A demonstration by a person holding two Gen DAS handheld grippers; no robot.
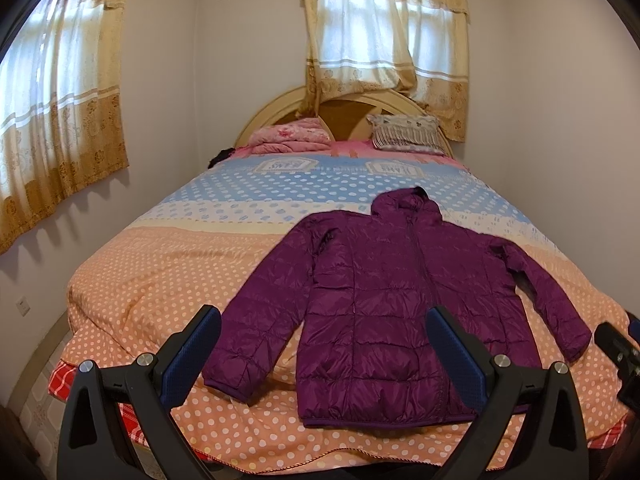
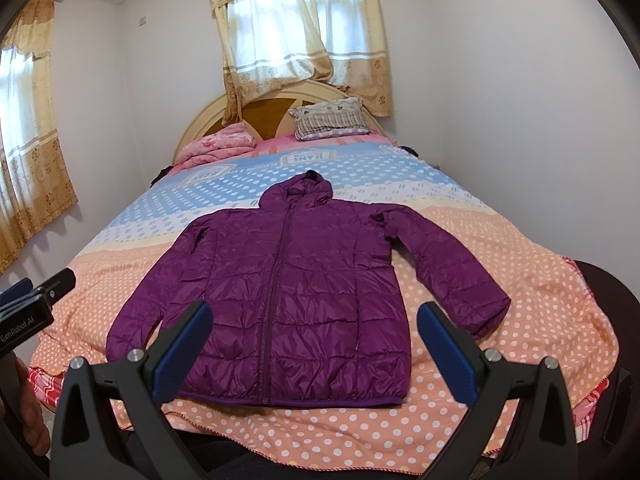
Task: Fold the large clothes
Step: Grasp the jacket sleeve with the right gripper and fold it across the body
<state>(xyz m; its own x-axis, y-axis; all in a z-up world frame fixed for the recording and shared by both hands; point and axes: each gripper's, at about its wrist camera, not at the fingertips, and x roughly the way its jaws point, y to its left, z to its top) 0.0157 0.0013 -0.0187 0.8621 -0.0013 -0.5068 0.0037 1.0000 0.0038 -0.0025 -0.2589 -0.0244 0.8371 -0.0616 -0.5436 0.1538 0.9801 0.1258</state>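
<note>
Both hand-held grippers (image 1: 324, 344) (image 2: 314, 340) spread wide above unfolded purple jacket (image 2: 288, 276).

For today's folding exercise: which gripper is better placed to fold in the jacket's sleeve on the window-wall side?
Left, probably. The left gripper hangs open nearest that sleeve's cuff, whereas the right gripper faces the purple hooded jacket mid-hem.
</note>
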